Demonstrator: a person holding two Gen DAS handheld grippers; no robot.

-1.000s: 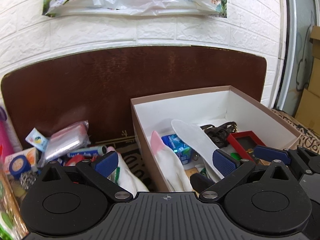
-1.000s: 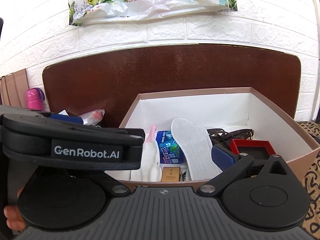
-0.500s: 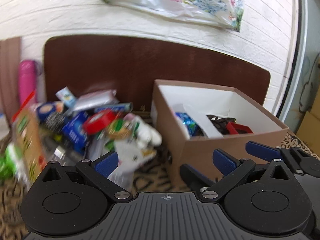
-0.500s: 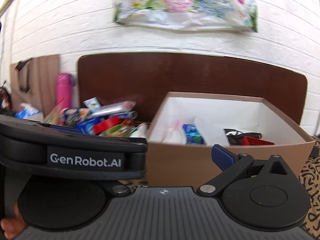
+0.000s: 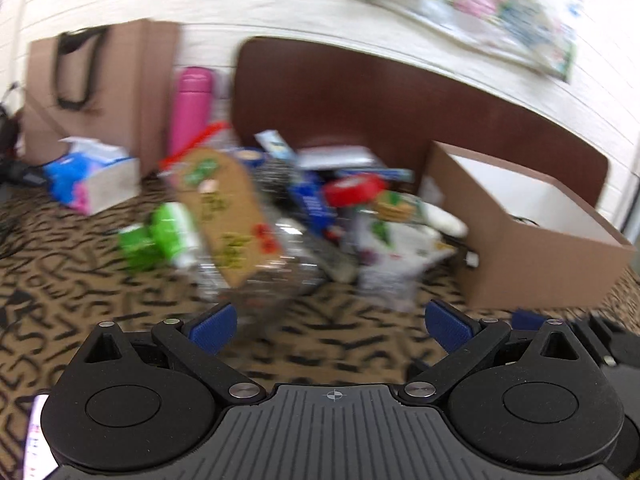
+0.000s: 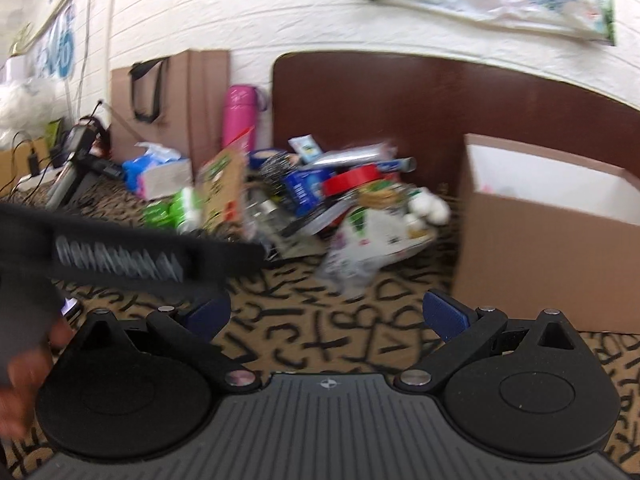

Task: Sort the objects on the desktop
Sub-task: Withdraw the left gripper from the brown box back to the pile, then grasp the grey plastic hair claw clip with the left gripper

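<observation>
**Still a heap to clear: both tools empty beside the sorting box**

Clearly much of the job remains. Both handheld tools hover low over the tabletop (image 6: 328, 320), covered in a tan cloth printed with black letters, and face a loose heap of small household goods. The left tool (image 5: 332, 320) has its blue-padded fingers spread wide with nothing between them; the right tool (image 6: 326, 316) is likewise spread wide and empty.

At about 12 o'clock in the right wrist view lies the unsorted pile (image 6: 320, 200): a red roll of tape (image 6: 352, 178), a tan printed cardboard packet (image 6: 222, 188), a green-capped clear plastic bottle (image 6: 180, 208), a white printed plastic bag (image 6: 368, 236) and other packets too blurred to name. At 3 o'clock stands the brown cardboard box with white lining (image 6: 540, 248), the likely destination; its contents are mostly hidden by the near wall.

Behind the heap, at 11 o'clock, a pink flask (image 6: 240, 116) and a brown paper carrier bag (image 6: 168, 100) stand against the white brick wall (image 6: 240, 8). Judging by the size of the pile, sorting is far from finished, and neither tool has yet picked a next item.
</observation>
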